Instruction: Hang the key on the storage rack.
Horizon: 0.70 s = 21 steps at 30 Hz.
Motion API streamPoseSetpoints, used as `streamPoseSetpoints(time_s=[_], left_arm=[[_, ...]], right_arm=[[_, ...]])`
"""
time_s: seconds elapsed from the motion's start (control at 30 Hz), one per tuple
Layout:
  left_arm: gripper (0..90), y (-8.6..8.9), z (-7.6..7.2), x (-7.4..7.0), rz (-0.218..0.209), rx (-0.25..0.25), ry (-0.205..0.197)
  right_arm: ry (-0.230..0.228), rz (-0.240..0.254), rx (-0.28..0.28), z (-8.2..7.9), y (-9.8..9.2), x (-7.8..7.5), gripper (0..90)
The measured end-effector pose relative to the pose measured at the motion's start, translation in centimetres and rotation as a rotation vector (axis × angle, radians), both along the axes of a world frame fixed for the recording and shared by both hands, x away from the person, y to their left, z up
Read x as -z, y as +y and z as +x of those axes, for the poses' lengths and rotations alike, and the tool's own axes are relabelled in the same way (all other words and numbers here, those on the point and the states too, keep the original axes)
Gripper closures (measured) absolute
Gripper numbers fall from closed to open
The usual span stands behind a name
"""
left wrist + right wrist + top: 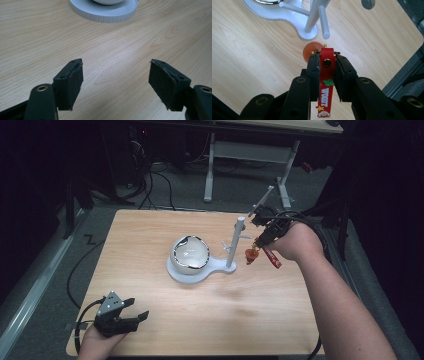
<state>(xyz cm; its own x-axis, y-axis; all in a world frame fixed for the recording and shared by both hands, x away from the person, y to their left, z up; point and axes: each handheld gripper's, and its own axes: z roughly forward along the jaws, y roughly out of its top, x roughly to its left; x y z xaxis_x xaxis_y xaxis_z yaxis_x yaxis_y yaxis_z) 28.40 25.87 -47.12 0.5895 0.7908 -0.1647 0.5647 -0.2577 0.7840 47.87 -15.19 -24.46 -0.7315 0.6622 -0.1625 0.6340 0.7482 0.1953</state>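
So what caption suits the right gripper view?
Right claw shut on a red strap, beside a white peg stand.

Wooden table [150, 320]: white stand base [182, 272] sits near centre, bowl [190, 252] on its round left end, upright post [234, 245] on its right end, pegs [323, 21] sticking out from the post. Right gripper [260, 241] is just right of the post, above the tabletop, 2 jaws clamped on a strap [326, 82]; a disc [310, 51] hangs off the strap's far end, beside the post foot. Left gripper [130, 317] rests at the near-left corner, well apart from the stand, jaws spread, pointing toward the base.
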Motion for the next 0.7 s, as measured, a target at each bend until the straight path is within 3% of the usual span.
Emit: streamPoseSetpoints(time_s=[0.37,0.7], left_arm=[[28.3,0.0,-0.1,0.0,-0.004,-0.003,0.001],[28.4,0.2,-0.2,0.1,0.001,-0.004,0.004]], right_arm=[[-0.004,0.018,0.005,1.5,0.4,-0.1,74.8],[0.022,0.021,0.003,2.8,0.9,0.1,74.6]])
